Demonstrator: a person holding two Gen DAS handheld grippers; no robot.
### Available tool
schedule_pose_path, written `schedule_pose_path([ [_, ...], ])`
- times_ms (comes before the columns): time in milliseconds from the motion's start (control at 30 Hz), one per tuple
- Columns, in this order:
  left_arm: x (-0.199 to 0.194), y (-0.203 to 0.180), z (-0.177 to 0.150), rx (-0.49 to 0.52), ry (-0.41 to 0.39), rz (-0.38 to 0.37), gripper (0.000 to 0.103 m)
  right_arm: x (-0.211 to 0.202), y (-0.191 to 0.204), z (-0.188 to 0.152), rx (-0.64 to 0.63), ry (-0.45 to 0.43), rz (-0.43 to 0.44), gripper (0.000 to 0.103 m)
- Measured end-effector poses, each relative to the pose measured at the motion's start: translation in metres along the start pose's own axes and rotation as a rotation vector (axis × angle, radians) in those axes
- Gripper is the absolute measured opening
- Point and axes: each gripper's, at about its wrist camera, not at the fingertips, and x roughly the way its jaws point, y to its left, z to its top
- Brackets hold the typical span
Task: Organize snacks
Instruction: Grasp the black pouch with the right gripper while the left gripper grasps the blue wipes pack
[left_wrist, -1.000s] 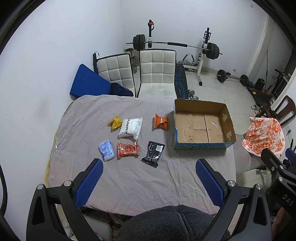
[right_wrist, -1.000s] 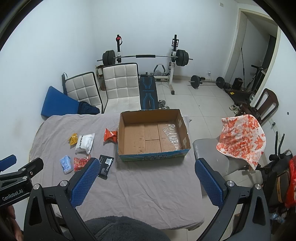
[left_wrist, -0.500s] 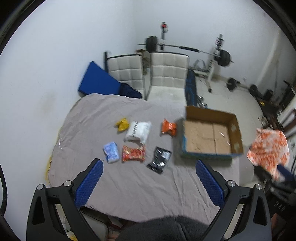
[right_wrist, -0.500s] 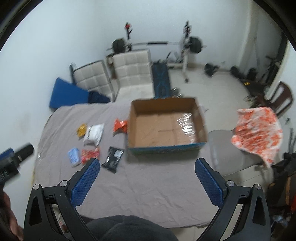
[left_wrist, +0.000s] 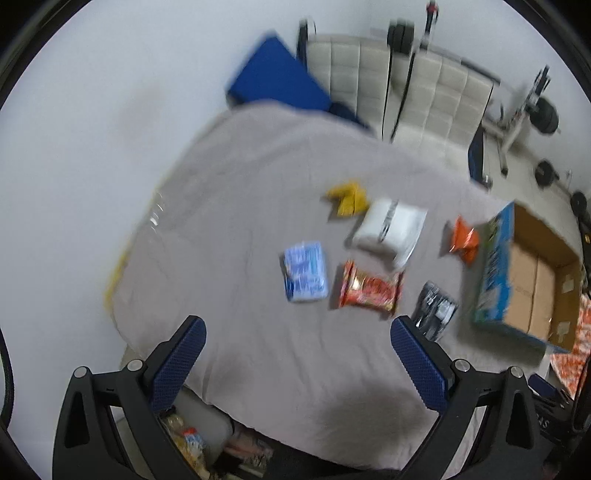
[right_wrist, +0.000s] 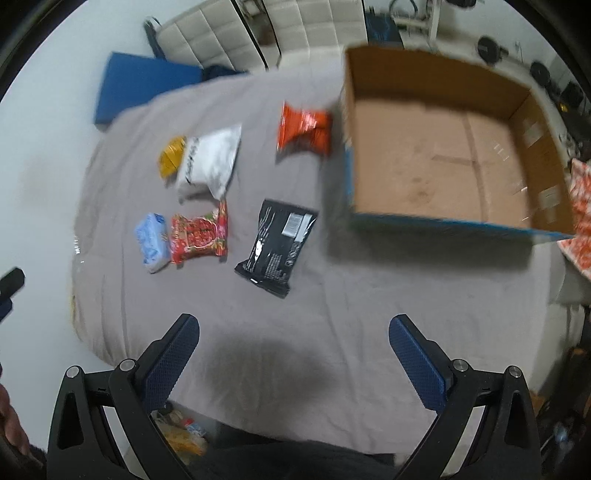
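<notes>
Left gripper (left_wrist: 297, 341) and right gripper (right_wrist: 293, 339) hover, fingers spread wide, empty; black packet (right_wrist: 277, 246) at twelve o'clock.

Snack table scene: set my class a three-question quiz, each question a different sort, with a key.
1. True or false: the cardboard box already holds a snack.
2. How many snack packets lie on the grey cloth?
3. Which packet lies nearest the box? A) orange packet B) blue packet C) yellow packet

Key: 1 false, it is empty; 2 six; 3 A.
</notes>
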Motion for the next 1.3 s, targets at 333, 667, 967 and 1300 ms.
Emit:
schedule_pose_path([
  [333, 0.185, 0.008, 0.044, 0.095, 0.298, -0.097, 0.1, 0.131, 0.027, 0.037, 0.243, 0.105, -0.042, 0.1],
  [667, 0.281, -0.005, 0.047, 0.105, 0.431, -0.171, 0.087, 0.195, 0.04, 0.053, 0.347, 0.155, -0.096, 0.087],
  [967, 0.287, -0.021, 0.02, 0.227, 0.441, -0.159, 0.061, 0.224, 0.04, 0.033, 0.292, 0.291, -0.16, 0.057],
  [1300, 0.279, -0.034, -0.018, 0.276, 0.43, -0.147, 0.065, 0.231, 0.047, 0.025, 0.275, 0.27, -0.192, 0.062],
])
